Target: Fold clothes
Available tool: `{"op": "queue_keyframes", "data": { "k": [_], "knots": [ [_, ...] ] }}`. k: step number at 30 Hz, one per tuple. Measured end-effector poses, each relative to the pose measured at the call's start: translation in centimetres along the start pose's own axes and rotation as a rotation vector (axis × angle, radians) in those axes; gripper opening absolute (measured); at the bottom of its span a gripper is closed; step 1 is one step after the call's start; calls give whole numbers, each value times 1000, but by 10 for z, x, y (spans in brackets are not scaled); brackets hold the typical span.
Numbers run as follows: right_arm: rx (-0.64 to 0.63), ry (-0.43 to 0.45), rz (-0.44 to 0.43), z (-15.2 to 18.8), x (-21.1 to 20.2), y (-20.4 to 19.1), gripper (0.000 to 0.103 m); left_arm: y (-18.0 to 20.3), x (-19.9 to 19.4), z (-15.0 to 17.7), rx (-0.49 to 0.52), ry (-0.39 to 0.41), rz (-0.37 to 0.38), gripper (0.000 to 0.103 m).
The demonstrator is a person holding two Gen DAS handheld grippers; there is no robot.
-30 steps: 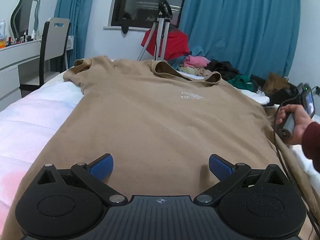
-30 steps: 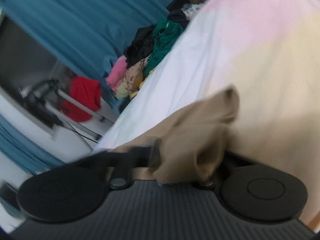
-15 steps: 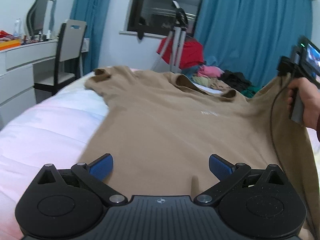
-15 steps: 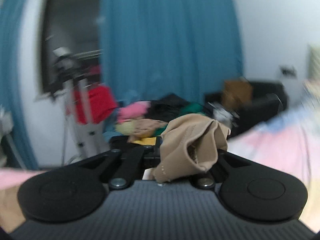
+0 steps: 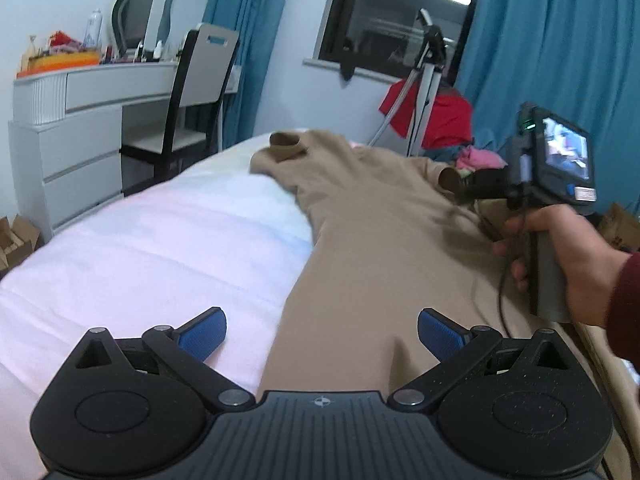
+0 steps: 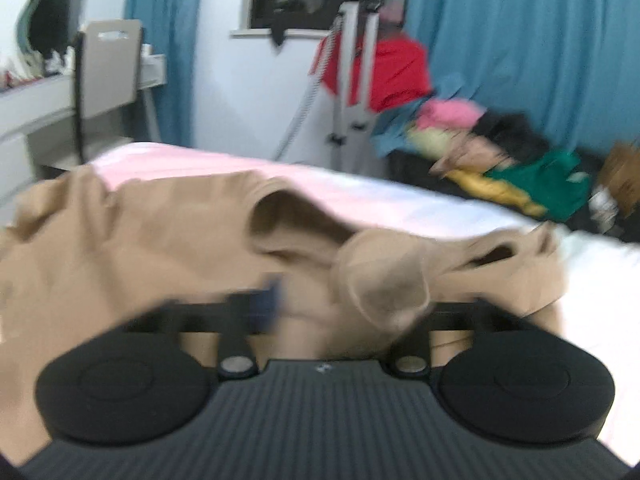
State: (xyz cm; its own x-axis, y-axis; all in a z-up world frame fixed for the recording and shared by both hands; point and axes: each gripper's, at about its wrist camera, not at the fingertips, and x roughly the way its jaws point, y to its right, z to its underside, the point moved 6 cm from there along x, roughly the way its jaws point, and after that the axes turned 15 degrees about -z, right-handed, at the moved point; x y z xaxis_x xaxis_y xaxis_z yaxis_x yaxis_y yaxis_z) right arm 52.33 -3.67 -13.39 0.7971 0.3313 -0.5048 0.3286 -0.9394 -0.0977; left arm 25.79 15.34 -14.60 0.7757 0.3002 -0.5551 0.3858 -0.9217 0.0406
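Note:
A tan T-shirt (image 5: 380, 240) lies spread on the bed (image 5: 140, 248), collar towards the far end. My left gripper (image 5: 320, 334) hovers open over the shirt's near hem, its blue pads (image 5: 202, 334) holding nothing. A hand (image 5: 568, 252) holds my right gripper (image 5: 480, 186) above the shirt's right shoulder. In the blurred right wrist view the right gripper (image 6: 356, 306) has its jaws partly apart. The bunched sleeve (image 6: 380, 280) still lies over its right finger, apart from the blue left pad (image 6: 272, 304). The open collar (image 6: 296, 220) sits just beyond.
A white dresser (image 5: 80, 128) and a chair (image 5: 200, 92) stand left of the bed. Past the far end are a tripod (image 5: 428, 80) draped with a red garment and a pile of clothes (image 6: 500, 148) by the blue curtains.
The right gripper carried the sleeve up off the bed's right edge and across onto the shirt body; its jaws have begun to part. My left gripper turned leftward and stayed open.

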Motion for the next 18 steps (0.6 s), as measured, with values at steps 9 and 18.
{"op": "queue_keyframes", "data": {
  "k": [9,18],
  "knots": [
    [101,135,-104,-11,-129,-22,89,8,-17,-1,55,75,-13,102],
    [248,221,-100,57,-334,-40,89,17,-77,5,113,165,-18,102]
  ]
}}
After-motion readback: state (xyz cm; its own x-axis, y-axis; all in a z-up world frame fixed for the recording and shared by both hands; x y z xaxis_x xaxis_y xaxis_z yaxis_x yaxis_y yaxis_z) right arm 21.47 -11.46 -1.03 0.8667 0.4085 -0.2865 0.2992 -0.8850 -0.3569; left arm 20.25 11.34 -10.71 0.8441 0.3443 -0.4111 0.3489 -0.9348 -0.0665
